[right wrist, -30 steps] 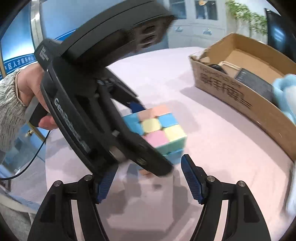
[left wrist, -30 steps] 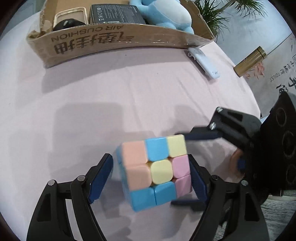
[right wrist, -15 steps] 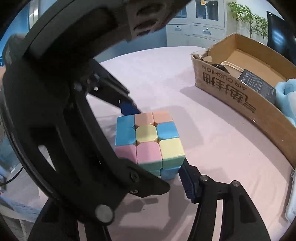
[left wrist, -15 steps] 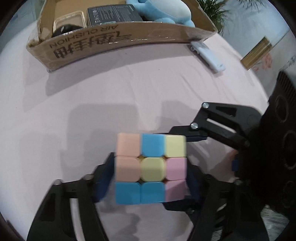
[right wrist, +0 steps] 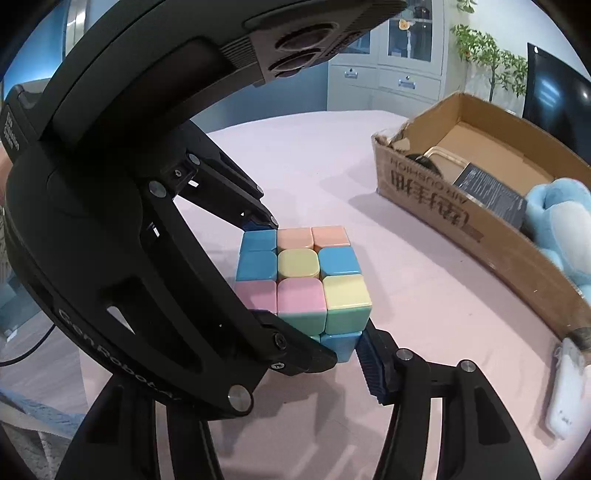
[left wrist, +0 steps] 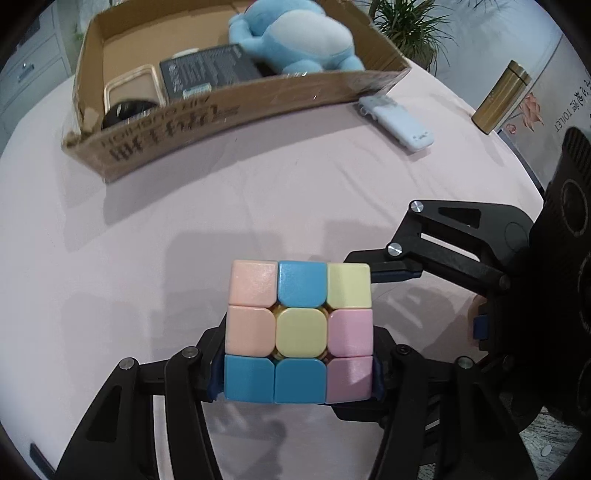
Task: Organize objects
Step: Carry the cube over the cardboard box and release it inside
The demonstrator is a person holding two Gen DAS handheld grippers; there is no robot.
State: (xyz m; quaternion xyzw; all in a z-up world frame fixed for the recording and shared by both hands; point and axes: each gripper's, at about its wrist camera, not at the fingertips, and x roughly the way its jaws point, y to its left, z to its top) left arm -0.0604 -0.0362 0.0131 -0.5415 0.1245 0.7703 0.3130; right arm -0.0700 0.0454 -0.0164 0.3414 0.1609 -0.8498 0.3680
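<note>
Both grippers closed onto cube (left wrist: 298, 331) and raised it; left gripper (left wrist: 295, 373) and right gripper (right wrist: 314, 350) both clamp it, box (left wrist: 229, 122) ahead.

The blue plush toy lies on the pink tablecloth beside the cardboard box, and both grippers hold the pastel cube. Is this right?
Not quite. The blue plush toy lies inside the cardboard box, not beside it, as the left wrist view shows. The rest holds: the left gripper and the right gripper both hold the pastel cube.
</note>
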